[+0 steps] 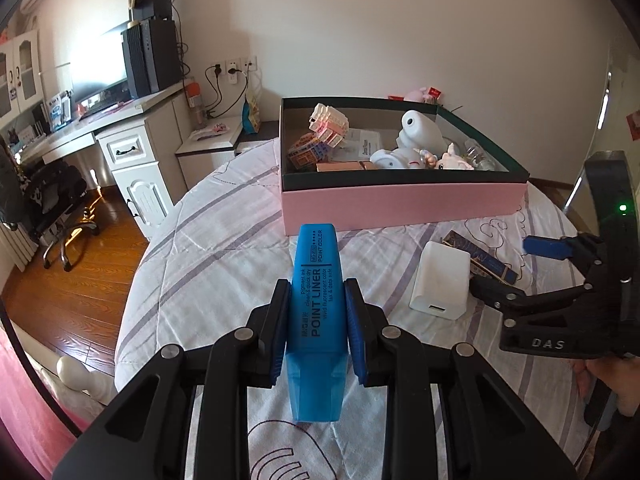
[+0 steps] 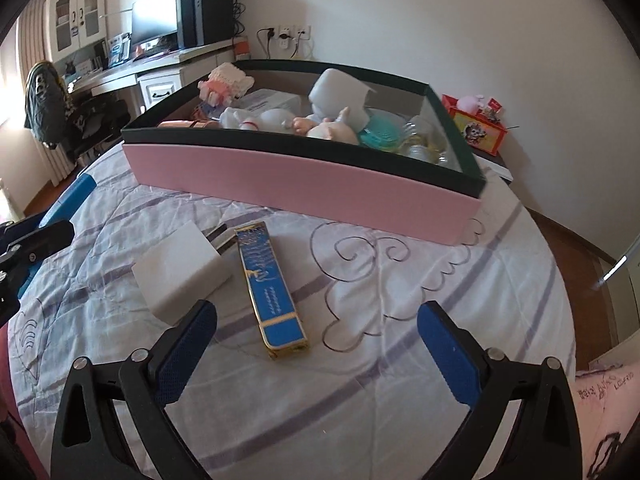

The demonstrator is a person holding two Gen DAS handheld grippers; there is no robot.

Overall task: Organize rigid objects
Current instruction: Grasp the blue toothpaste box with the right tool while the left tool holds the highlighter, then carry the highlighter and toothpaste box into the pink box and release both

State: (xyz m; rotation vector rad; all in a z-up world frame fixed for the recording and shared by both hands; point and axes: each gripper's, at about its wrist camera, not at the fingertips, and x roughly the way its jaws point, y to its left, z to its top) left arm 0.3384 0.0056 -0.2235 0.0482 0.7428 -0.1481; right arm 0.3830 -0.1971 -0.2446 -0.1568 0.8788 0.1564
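My left gripper [image 1: 317,320] is shut on a blue highlighter [image 1: 316,300] marked POINT LINER and holds it above the bed, short of the pink box [image 1: 400,204]. The box, with a dark green rim [image 2: 280,146], holds several toys and small items. My right gripper [image 2: 316,344] is open and empty, low over the bed, with a slim blue-and-gold box [image 2: 272,292] lying between its fingers and a white charger block [image 2: 182,276] by its left finger. In the left wrist view the right gripper [image 1: 516,268] is at the right, beside the white charger [image 1: 442,280].
The bed has a white quilt with purple stripes [image 2: 380,400]. A white desk with a monitor and speakers [image 1: 132,92] stands to the left, with an office chair [image 1: 56,204] on the wooden floor. A red box with small toys [image 2: 476,128] sits behind the pink box.
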